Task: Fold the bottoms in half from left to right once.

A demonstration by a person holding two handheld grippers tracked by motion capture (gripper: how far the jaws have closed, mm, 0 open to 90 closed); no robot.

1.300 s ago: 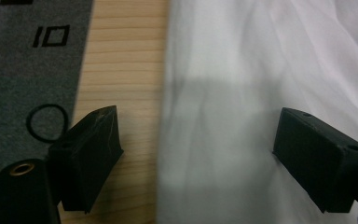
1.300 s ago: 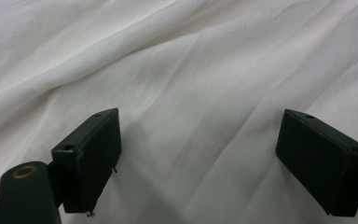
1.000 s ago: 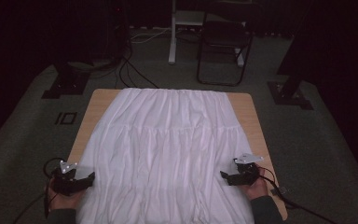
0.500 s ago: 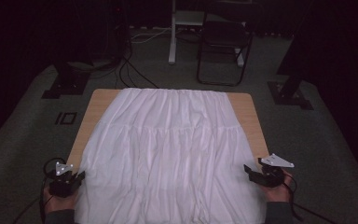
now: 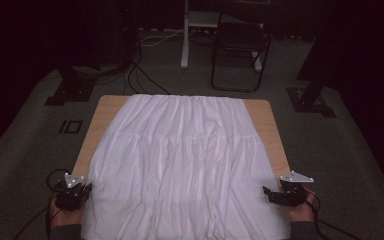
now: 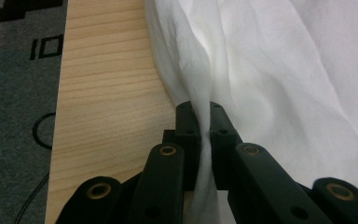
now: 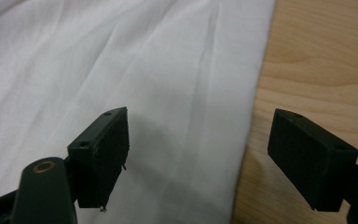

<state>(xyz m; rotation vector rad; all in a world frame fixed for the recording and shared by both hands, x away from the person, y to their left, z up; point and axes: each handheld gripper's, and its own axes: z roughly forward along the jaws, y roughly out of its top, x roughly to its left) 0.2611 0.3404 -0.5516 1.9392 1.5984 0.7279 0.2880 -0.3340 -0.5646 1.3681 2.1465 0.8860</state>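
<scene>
High view: left gripper (image 5: 82,192) pinches cloth (image 5: 180,165) edge; right gripper (image 5: 270,194) agape.

Left gripper (image 5: 83,190) low at near left corner, held in left hand (image 5: 66,210), forearm entering from bottom edge. Jaws pinched nearly together, white cloth (image 6: 279,70) caught between them (fold runs down through gap in left gripper view). Right gripper (image 5: 269,193) at near right corner, right hand (image 5: 298,207) behind it, grey plate on top. Jaws spread wide, nothing between pads, pointing inward across near edge.
</scene>
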